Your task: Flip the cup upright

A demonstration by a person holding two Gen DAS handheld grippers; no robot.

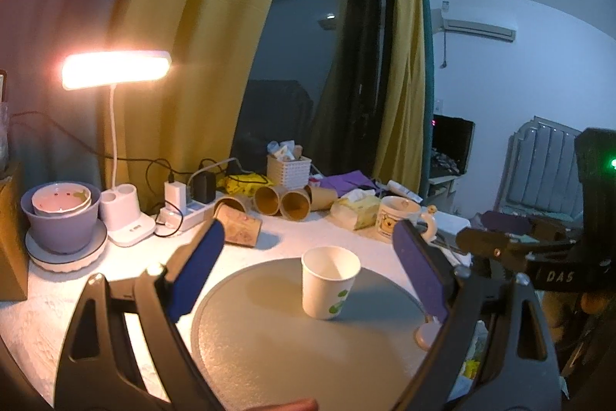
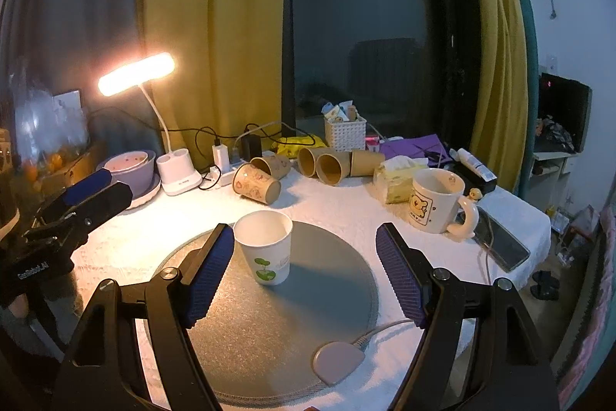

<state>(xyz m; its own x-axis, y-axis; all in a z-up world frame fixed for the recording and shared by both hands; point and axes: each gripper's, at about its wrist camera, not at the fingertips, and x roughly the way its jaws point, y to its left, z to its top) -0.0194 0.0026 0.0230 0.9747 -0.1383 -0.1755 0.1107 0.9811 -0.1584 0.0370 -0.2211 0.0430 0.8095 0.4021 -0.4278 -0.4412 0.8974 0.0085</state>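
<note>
**Cup stands upright on the mat; what remains is a clean retreat**

To the left of the round grey mat [image 2: 269,314], the lit desk lamp [image 2: 135,73] throws warm light across the white tablecloth [image 2: 346,203], and the lilac bowl [image 2: 127,166] sits beyond the mat's left edge. The left gripper [image 1: 308,268] has its blue pads spread wide and holds nothing; in its own view the white paper cup [image 1: 330,282] sits between the pads but clear of both.

The cup rests on the mat's far half, mouth up, base flat, green print facing the cameras. Judged from this, the flip looks done.

The right gripper [image 2: 306,266] is likewise spread and empty, its left pad [image 2: 208,280] just beside the cup's wall; whether they touch cannot be told. That is the risk: a light paper cup would tip at a sideways brush. A good finish would draw both tools straight back along their fingers, without swinging across the mat.

Behind the mat lie several brown paper cups [image 2: 256,184] on their sides, and to its right stands the bear mug [image 2: 439,201].
</note>
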